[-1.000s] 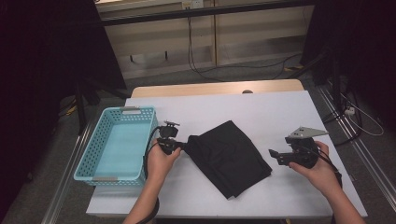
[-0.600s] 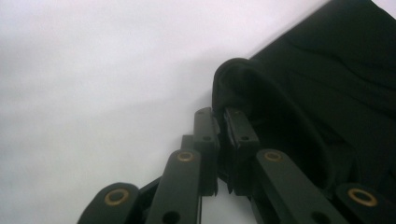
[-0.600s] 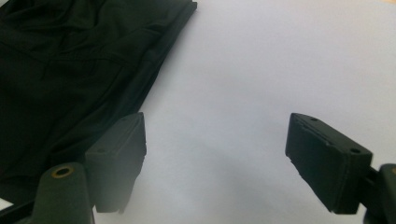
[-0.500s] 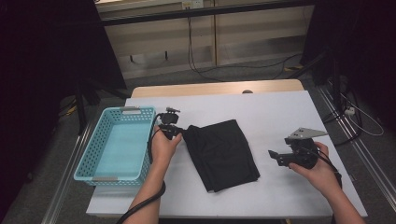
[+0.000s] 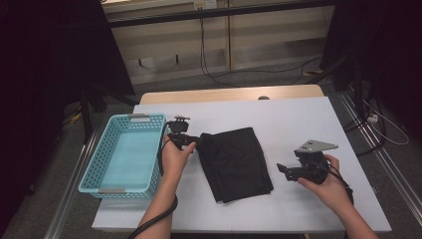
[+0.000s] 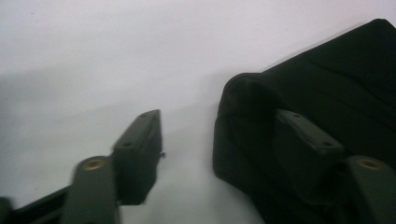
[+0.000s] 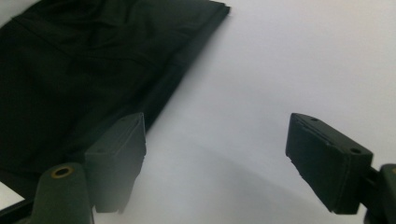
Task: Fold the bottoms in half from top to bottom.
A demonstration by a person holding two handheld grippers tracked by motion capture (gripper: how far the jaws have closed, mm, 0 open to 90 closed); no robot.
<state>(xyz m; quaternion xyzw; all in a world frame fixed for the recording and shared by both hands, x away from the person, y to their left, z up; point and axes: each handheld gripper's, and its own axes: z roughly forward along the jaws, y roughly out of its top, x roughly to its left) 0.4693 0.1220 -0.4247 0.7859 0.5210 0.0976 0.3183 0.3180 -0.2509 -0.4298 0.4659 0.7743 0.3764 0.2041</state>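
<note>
A folded black cloth [image 5: 234, 162] lies flat on the white table [image 5: 298, 119], near the middle. My left gripper [image 5: 196, 142] rests at the cloth's upper left corner. Its jaws have just been opening. In the left gripper view that gripper [image 6: 217, 115] stands open, one jaw over bare table and the other over the cloth [image 6: 327, 84], whose rumpled corner lies loose between them. My right gripper [image 5: 281, 169] stays to the right of the cloth, apart from it. In the right gripper view it [image 7: 217, 121] is open over bare table, with the cloth [image 7: 84, 70] to the upper left.
A turquoise plastic basket [image 5: 92, 164] stands at the table's left edge, close beside my left hand. A wooden strip [image 5: 229, 93] runs along the table's far edge. Cables lie on the floor behind, and metal rails flank the table.
My left gripper swung the cloth's corner away from me, turning the cloth from a diamond to a straighter lie, then opened and let the corner go. The right gripper stayed put.
</note>
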